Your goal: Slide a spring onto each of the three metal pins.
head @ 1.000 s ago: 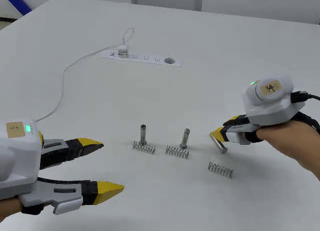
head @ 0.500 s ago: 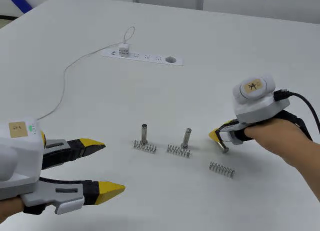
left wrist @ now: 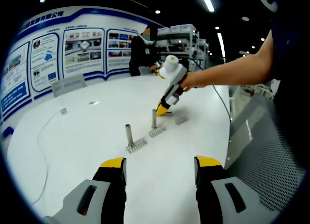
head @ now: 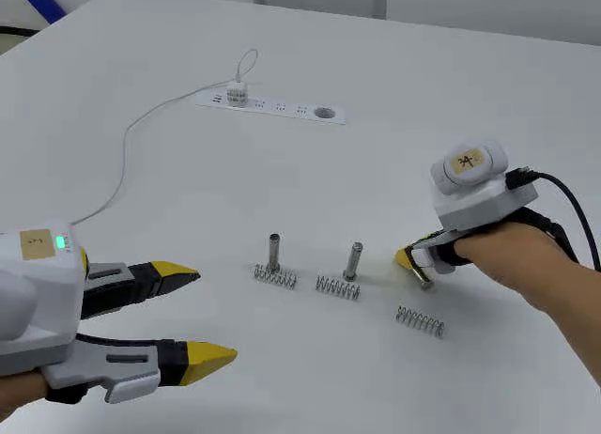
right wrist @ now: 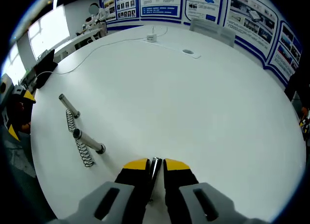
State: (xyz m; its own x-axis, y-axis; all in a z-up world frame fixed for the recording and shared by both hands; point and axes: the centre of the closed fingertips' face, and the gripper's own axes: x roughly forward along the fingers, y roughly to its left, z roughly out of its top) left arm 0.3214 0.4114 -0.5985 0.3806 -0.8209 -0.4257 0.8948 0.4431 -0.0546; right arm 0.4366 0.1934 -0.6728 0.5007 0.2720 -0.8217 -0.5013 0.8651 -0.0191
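Note:
Two metal pins stand upright on the white table, one [head: 274,251] to the left and one [head: 354,261] to the right. A spring lies at the foot of each, the left spring [head: 274,277] and the middle spring [head: 337,287]; a third spring [head: 420,321] lies further right. My right gripper [head: 418,261] is shut on the third pin [head: 424,278], tilted, its lower end at the table. In the right gripper view the pin [right wrist: 155,168] sits between the jaws of the right gripper [right wrist: 156,165]. My left gripper [head: 202,314] is open at the near left, apart from the pins, as the left gripper view [left wrist: 161,163] also shows.
A white power strip [head: 272,107] lies at the back with a thin cable [head: 131,129] curving to the left edge. A black cable [head: 563,204] trails from the right gripper. A person [left wrist: 143,44] stands at the far end of the table.
My right hand has rolled a little and shifted slightly with the pin still held, its tip staying close to the table. The left gripper and the springs have not moved.

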